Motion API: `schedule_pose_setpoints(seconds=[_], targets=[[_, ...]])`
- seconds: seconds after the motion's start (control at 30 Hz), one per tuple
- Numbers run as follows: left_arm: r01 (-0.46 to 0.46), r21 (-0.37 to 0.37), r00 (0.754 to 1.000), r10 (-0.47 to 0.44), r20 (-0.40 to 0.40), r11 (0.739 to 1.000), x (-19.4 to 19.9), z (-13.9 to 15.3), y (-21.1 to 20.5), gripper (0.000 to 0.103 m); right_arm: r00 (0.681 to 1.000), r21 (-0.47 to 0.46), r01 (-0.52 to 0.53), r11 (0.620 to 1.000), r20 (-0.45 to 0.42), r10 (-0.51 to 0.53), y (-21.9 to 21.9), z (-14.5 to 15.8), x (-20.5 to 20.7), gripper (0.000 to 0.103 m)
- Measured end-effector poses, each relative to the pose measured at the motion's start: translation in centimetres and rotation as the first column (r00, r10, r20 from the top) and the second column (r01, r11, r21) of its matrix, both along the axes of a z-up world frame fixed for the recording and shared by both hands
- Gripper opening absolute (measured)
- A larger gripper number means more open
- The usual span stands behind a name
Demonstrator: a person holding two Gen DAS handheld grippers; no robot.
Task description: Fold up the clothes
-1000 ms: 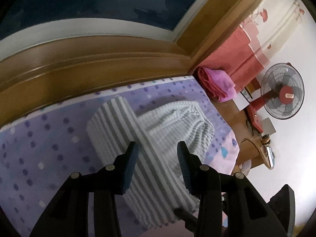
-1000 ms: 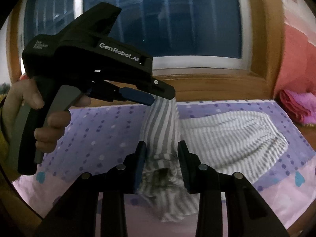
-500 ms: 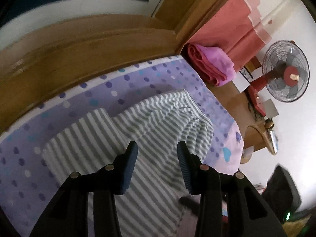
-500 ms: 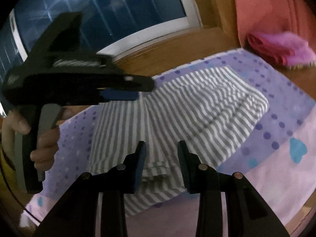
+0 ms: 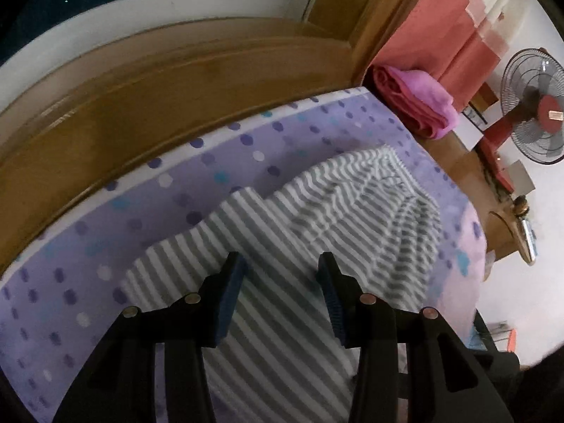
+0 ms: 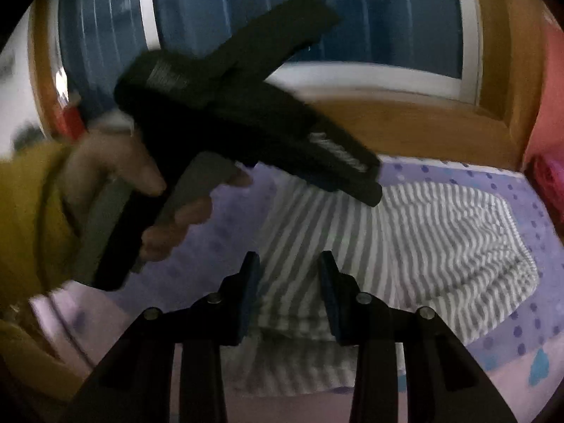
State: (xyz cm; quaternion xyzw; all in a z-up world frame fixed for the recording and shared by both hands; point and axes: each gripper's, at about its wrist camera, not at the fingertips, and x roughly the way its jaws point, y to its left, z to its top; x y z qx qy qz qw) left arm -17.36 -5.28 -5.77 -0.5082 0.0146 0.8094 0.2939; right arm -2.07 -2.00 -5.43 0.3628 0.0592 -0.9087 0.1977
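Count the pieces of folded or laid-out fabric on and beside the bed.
2. The striped garment lies spread on the dotted purple sheet, under both grippers. The folded pink blanket sits past the sheet's far corner by the curtain. Others may lie out of view.

Grey-and-white striped garment (image 5: 338,218), purple dotted sheet (image 5: 116,246), seemingly pink folded cloth (image 5: 419,105).

Both wrist views overlook, blurrily, the striped garment (image 5: 317,218).
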Motion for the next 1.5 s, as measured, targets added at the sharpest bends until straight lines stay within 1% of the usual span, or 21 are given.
schedule_pose_setpoints(seconds=[0.03,0.07,0.23,0.3,0.47,0.57,0.7,0.77,0.8,0.83,0.9,0.93,0.97,1.0,1.07,1.1,1.2,1.27,1.3,1.47,1.5], targets=[[-0.007,-0.002,1.0,0.007,-0.006,1.0,0.0,-0.2,0.2,0.045,1.0,0.04,0.004,0.999,0.008,-0.005,0.0,-0.8,0.0,0.034],[-0.013,0.002,1.0,0.013,-0.006,1.0,-0.1,-0.4,0.3,0.045,1.0,0.047,0.004,0.999,0.012,-0.005,0.2,-1.2,0.1,0.035],[-0.046,0.009,0.999,0.046,-0.013,0.999,-0.5,-0.9,0.7,0.045,1.0,0.022,-0.002,1.0,0.026,0.001,1.7,-1.7,1.0,0.035],[-0.053,-0.016,0.998,0.052,-0.038,0.998,-0.4,-1.0,1.3,0.045,0.999,0.005,-0.006,1.0,0.033,0.006,2.4,-2.0,1.5,0.035],[-0.041,-0.061,0.998,0.038,-0.056,0.997,-0.3,-0.8,1.9,0.047,0.999,-0.013,-0.01,1.0,0.047,0.011,3.1,-2.2,2.3,0.035],[-0.052,-0.031,0.998,0.051,-0.038,0.998,-0.2,0.7,0.6,0.047,0.998,-0.017,-0.001,1.0,0.064,0.002,3.3,-2.3,2.7,0.035],[-0.085,0.026,0.993,0.087,-0.082,0.996,0.9,3.2,-3.2,0.047,0.997,0.013,0.035,0.999,0.062,-0.036,3.2,-1.6,4.0,0.035],[-0.108,0.074,0.992,0.113,-0.063,0.991,1.7,3.6,-6.0,0.049,0.997,0.032,0.061,0.998,0.052,-0.062,3.1,-1.0,4.8,0.038],[-0.117,0.098,0.992,0.121,-0.042,0.988,2.0,3.4,-7.1,0.053,0.996,0.042,0.073,0.996,0.048,-0.075,3.1,-0.7,5.2,0.043],[-0.119,0.129,0.993,0.121,-0.008,0.985,2.3,3.1,-8.3,0.055,0.996,0.051,0.083,0.995,0.03,-0.084,3.0,-0.2,5.7,0.046],[-0.107,0.212,0.993,0.092,0.077,0.971,2.8,1.9,-10.1,0.055,0.995,0.069,0.089,0.994,-0.039,-0.087,2.4,1.2,7.1,0.059],[-0.114,0.233,0.99,0.091,0.107,0.966,3.0,1.1,-10.7,0.055,0.994,0.08,0.08,0.994,-0.076,-0.074,1.6,1.8,7.7,0.063],[-0.123,0.253,0.987,0.09,0.137,0.96,3.1,0.3,-11.3,0.055,0.992,0.094,0.065,0.993,-0.11,-0.054,0.7,2.4,8.0,0.072],[-0.127,0.251,0.985,0.091,0.15,0.96,3.2,-0.2,-11.5,0.056,0.99,0.112,0.044,0.993,-0.138,-0.029,-0.3,2.7,8.3,0.076],[-0.131,0.229,0.979,0.089,0.184,0.965,3.1,-1.6,-11.3,0.056,0.985,0.163,-0.005,0.987,-0.172,0.033,-2.8,2.7,8.6,0.076],[-0.131,0.225,0.977,0.086,0.197,0.966,3.1,-2.2,-11.1,0.056,0.984,0.204,-0.022,0.979,-0.17,0.057,-4.1,2.2,8.3,0.076],[-0.115,0.26,0.972,0.055,0.227,0.959,2.8,-3.1,-10.2,0.056,0.981,0.321,-0.021,0.947,-0.176,0.081,-6.8,0.1,7.3,0.075],[-0.1,0.28,0.97,0.031,0.242,0.955,2.6,-3.4,-9.3,0.056,0.988,0.346,0.013,0.938,-0.151,0.042,-7.0,-0.9,6.7,0.075],[-0.091,0.288,0.969,0.018,0.247,0.953,2.5,-3.4,-8.7,0.059,0.991,0.351,0.033,0.936,-0.132,0.014,-6.9,-1.4,6.2,0.075],[-0.025,0.202,0.981,-0.016,0.195,0.979,2.8,-2.9,-6.4,0.064,0.99,0.338,0.136,0.931,-0.064,-0.122,-5.2,-2.5,5.0,0.075],[-0.028,0.207,0.979,-0.015,0.203,0.978,2.6,-3.0,-6.3,0.066,0.988,0.331,0.154,0.931,-0.062,-0.141,-4.8,-2.4,4.9,0.075]])
